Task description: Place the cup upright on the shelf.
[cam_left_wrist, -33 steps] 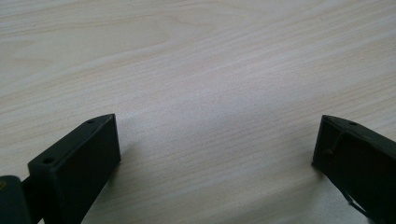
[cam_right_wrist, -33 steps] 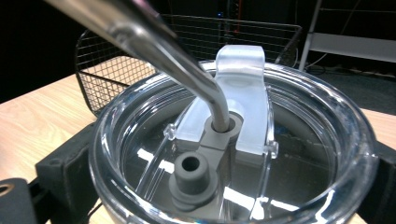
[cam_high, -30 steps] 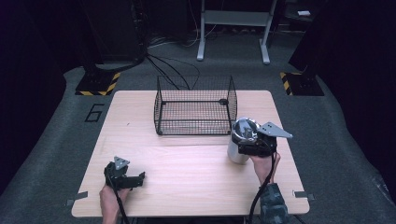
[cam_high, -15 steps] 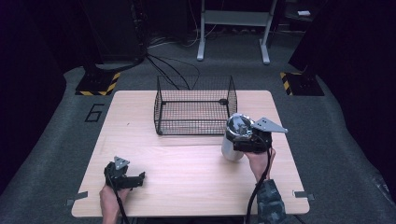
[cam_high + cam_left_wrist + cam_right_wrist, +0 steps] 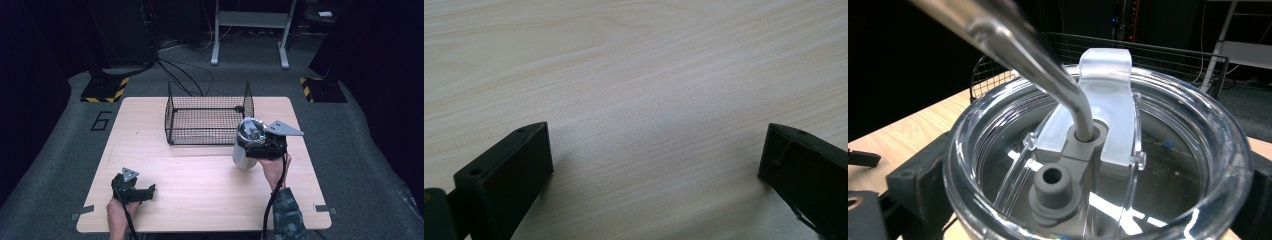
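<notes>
A steel tumbler with a clear lid and a bent metal straw is tilted in front of the right front corner of the black wire basket. My right gripper is shut on its upper part. In the right gripper view the lid and straw sit close between the black jaws, with the basket just behind. At the table's near left, my left gripper rests low, open. In the left gripper view its jaws stand wide apart with bare wood between them.
The light wooden table has free room between the two grippers. The basket is open on top and has nothing in it. Cables, a stand's legs and yellow-black striped blocks lie on the dark floor beyond the far edge.
My right gripper has carried the tumbler a little to the left and toward the basket. The left gripper has stayed where it was.
</notes>
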